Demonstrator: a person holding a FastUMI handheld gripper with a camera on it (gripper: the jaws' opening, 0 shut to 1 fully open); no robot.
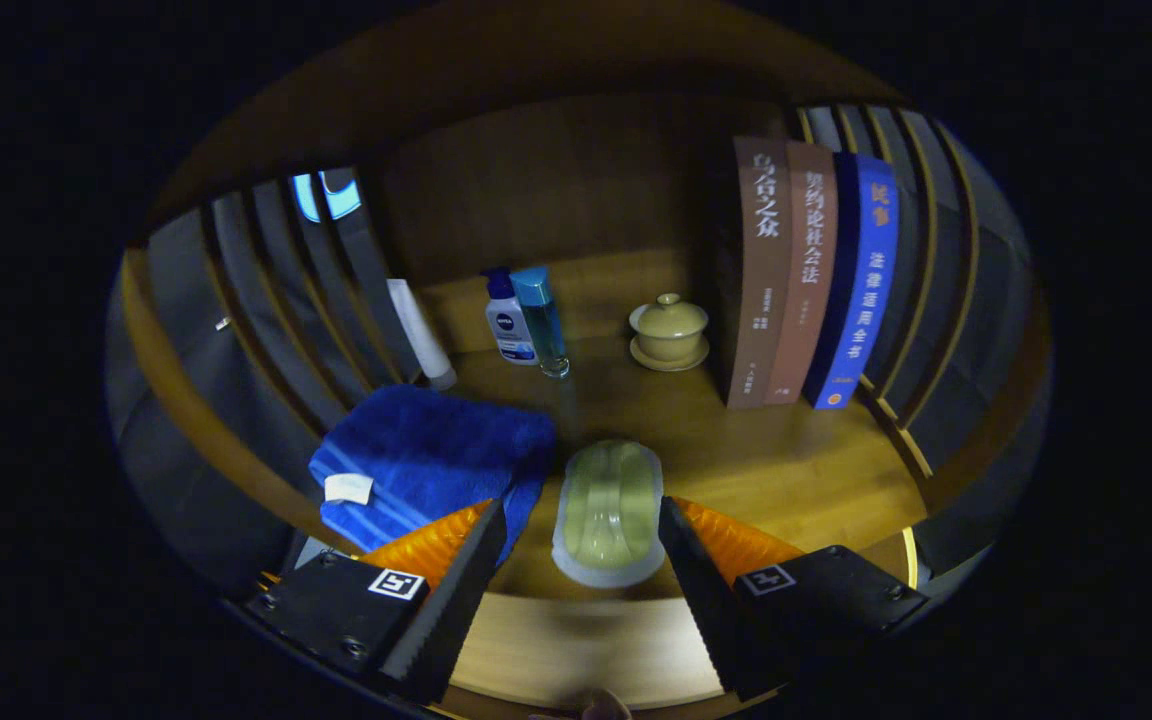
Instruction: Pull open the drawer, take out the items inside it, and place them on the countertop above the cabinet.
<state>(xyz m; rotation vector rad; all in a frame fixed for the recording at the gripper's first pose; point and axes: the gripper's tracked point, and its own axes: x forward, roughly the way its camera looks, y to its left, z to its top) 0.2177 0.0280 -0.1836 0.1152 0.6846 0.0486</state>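
The tongs [581, 540] stand apart, fingers either side of a pale green soap-like bar in a clear tray [608, 512], seemingly not touching it, on the wooden table [786, 470], with a folded blue towel [431, 460] just beside it and bottles [526, 318], a lidded cup [669, 330] and books [806, 270] beyond.

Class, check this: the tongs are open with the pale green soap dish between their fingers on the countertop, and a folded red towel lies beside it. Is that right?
Not quite. The gripper view shows the towel is blue, not red. The rest holds: the tongs are open, with the pale green soap dish between their fingers on the countertop.
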